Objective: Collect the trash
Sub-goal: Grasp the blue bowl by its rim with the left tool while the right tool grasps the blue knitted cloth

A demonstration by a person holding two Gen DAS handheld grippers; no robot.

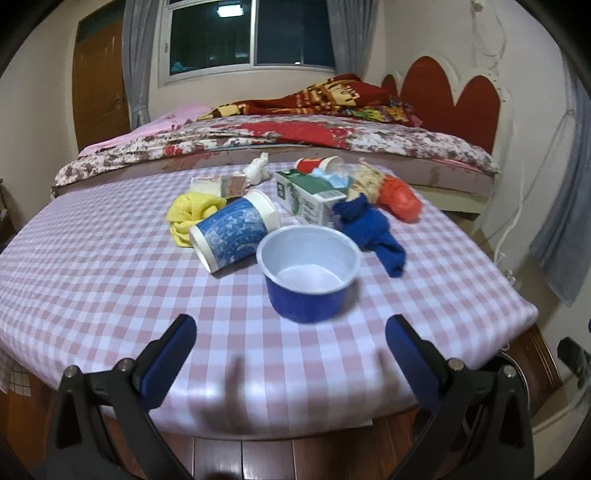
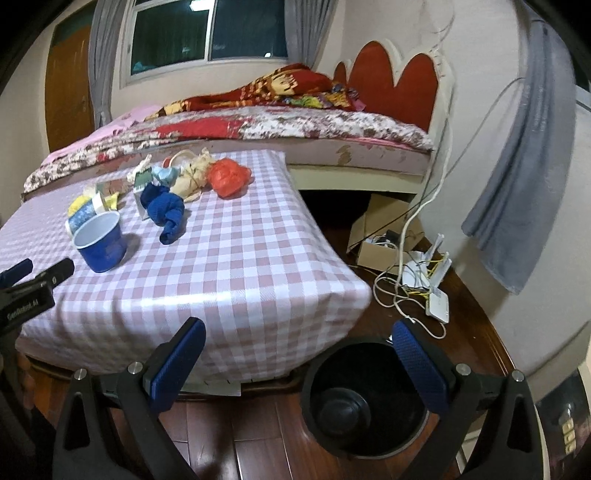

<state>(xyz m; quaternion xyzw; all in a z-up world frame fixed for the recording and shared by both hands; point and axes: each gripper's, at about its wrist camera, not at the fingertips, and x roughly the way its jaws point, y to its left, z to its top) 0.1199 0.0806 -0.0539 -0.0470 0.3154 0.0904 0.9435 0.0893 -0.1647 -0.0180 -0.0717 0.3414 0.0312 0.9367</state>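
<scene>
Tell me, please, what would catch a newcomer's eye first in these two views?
Probably the heap of litter on the checked tablecloth: an upright blue cup nearest the open left gripper, a blue-patterned paper cup on its side behind it, and a green-and-white carton among crumpled scraps. In the right wrist view, the black bin stands on the floor at the table's corner, under the open right gripper.

Home bedroom. Made-up bed with floral quilt (image 1: pixel 280 136) and rumpled red patterned blanket (image 2: pixel 280 86) against a red scalloped padded headboard (image 1: pixel 443 88). Dark night-time window (image 1: pixel 243 33) with grey curtains; brown wooden door (image 1: pixel 98 85) at left. Low table under pink-and-white checked cloth (image 2: pixel 236 251) — domestic clutter on it. White router with trailing cables (image 2: pixel 424 277) on dark wood floor — lived-in, not a workplace.
</scene>
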